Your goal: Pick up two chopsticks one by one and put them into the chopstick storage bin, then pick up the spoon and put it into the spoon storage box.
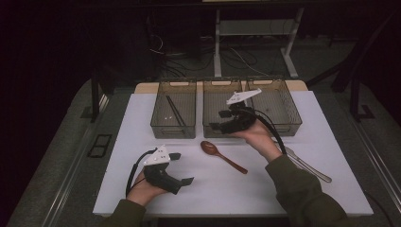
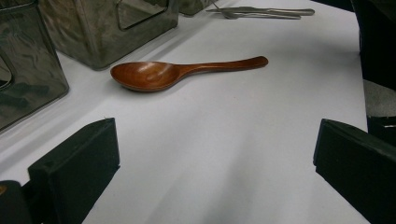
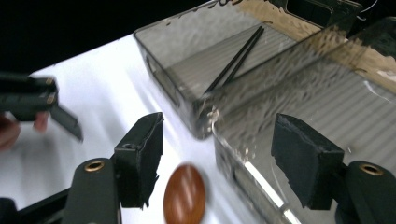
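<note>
Three smoked bins [image 1: 173, 124] line the tabletop's [image 1: 118, 142] far edge, one per utensil type: chopsticks [image 1: 175, 111] occupy the left one. The wooden spoon [image 1: 222, 155] lies mid-tabletop, unsorted. My right gripper [image 1: 226, 120], fingers released and empty, hovers over the middle bin's near wall. My left gripper [image 1: 182, 168] waits released near the front edge; its view adds metal cutlery [image 2: 261, 11] beyond the spoon.

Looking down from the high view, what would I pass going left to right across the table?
Left tongs → left bin with black chopsticks → wooden spoon → right tongs over the middle bin → right bin → metal cutlery at the right.
</note>
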Demonstrator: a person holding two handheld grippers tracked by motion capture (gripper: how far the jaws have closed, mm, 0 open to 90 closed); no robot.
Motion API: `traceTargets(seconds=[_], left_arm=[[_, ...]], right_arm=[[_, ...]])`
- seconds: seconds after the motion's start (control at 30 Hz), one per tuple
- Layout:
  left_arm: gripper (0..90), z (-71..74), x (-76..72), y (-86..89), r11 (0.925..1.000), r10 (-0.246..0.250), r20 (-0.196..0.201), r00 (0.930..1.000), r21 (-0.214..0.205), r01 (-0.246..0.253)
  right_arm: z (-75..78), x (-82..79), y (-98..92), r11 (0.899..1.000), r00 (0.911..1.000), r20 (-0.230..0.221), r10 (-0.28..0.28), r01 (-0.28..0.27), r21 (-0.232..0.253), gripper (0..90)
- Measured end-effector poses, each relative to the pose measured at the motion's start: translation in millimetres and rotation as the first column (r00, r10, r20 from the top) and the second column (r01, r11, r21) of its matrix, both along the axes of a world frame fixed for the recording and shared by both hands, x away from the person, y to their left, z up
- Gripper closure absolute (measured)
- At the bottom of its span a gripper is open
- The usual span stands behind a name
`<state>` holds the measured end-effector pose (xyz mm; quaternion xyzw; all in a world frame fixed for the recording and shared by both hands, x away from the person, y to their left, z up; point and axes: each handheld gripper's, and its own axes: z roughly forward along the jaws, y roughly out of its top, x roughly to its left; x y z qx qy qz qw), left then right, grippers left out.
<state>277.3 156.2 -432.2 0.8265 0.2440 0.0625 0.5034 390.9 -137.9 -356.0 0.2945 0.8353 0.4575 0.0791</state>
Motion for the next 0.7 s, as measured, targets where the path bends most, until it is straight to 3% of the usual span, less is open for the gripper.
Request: traceTargets(seconds=[0.3,0.7], left_arm=[[0.0,0.2,-0.8,-0.1,0.9999,0.006,0.001,1.0000,0.009,-0.006],[0.0,1.7,-1.1,3.0,0.9999,0.014,0.004,0.9999,0.001,-0.014]], right_arm=[[-10.8,-37.4,-41.9,1.000,0.9999,0.010,0.004,-0.004,0.021,32.0],[-34.7,-73.1,-87.7,0.999,0.9992,-0.027,-0.030,0.031,0.029,30.3]])
